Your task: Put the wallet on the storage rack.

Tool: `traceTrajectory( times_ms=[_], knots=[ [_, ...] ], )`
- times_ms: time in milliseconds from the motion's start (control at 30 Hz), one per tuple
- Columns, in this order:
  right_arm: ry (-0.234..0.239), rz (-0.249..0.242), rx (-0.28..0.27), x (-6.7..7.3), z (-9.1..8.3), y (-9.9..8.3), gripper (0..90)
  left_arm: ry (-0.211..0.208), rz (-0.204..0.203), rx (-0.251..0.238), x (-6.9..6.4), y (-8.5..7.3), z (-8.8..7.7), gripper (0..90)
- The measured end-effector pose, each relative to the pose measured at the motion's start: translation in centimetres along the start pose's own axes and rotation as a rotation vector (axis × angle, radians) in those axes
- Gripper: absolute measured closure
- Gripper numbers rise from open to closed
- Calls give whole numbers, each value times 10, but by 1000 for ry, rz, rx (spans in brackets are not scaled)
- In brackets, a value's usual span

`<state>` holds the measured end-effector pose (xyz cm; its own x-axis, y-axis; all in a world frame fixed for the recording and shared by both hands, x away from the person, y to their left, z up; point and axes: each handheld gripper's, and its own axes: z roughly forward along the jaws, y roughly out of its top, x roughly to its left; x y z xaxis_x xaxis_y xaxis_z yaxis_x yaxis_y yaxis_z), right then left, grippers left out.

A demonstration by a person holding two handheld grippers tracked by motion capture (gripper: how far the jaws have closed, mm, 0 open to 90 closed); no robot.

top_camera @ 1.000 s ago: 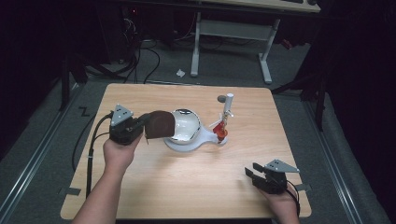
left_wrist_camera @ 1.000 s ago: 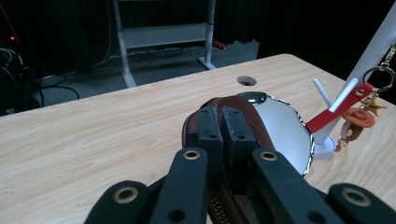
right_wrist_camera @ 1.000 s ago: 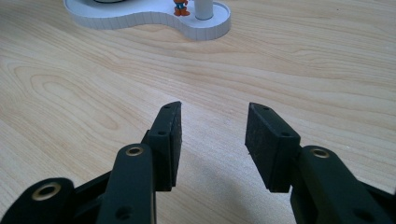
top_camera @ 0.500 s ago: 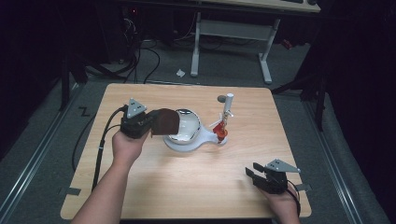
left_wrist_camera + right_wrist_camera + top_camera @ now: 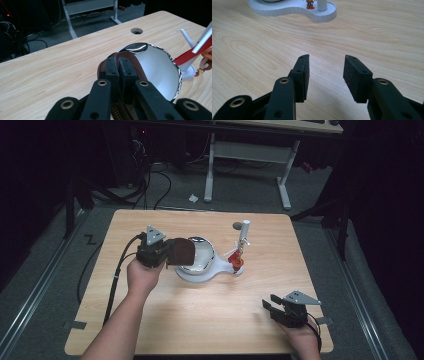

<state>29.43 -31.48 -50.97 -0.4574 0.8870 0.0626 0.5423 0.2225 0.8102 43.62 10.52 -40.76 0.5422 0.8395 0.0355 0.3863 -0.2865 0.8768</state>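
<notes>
- the left tool (image 5: 167,252) sits left of centre in the high view, held up by a hand (image 5: 142,276) whose forearm comes in from the bottom edge.
- its jaws are pinched together on the edge of a dark brown pouch (image 5: 180,251); in the left gripper view the pouch (image 5: 136,68) shows as a brown rim around the closed jaws, with a zipper strip low in the frame.
- the pouch is just above and against the left side of a shiny silver dome (image 5: 199,254); in the left gripper view the dome (image 5: 156,67) lies right of centre, directly behind the jaws.
- the dome rests on a white base (image 5: 206,275) at the middle of the wooden tabletop (image 5: 200,320).
- at the right end of that base stand a white post (image 5: 243,234) and a small orange figure (image 5: 235,261), with a red strip slanting between them.
- the right tool (image 5: 272,306) is in the lower right of the high view, low over the tabletop and well apart from the base.
- in the right gripper view its jaws stand apart with bare wood between them, holding nothing; the white base (image 5: 294,11) runs along the top edge of that frame.
- a round hole (image 5: 136,31) in the tabletop shows in the upper middle of the left gripper view.
</notes>
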Motion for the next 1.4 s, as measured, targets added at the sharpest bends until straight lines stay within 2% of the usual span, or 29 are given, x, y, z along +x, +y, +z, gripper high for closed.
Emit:
traceTrajectory(
  times_ms=[433,667,800,1100,1200,1300,1400],
  knots=[
    [6,4,7,1,1,-1,565,41,37,46,-20,3,29,869],
    [7,5,7,1,1,-1,565,51,22,50,-27,2,41,863],
    [9,5,8,1,1,-1,565,43,-6,24,-25,0,42,845],
    [11,1,9,2,2,-1,564,-4,-51,-10,-22,-1,38,634],
    [12,0,9,2,2,-1,562,-33,-68,-21,-20,-2,36,562],
    [12,1,9,3,2,-1,561,-62,-94,-32,-18,-3,31,524],
    [14,11,10,2,4,-1,559,-71,-97,-40,-17,-3,27,484]
  ],
)
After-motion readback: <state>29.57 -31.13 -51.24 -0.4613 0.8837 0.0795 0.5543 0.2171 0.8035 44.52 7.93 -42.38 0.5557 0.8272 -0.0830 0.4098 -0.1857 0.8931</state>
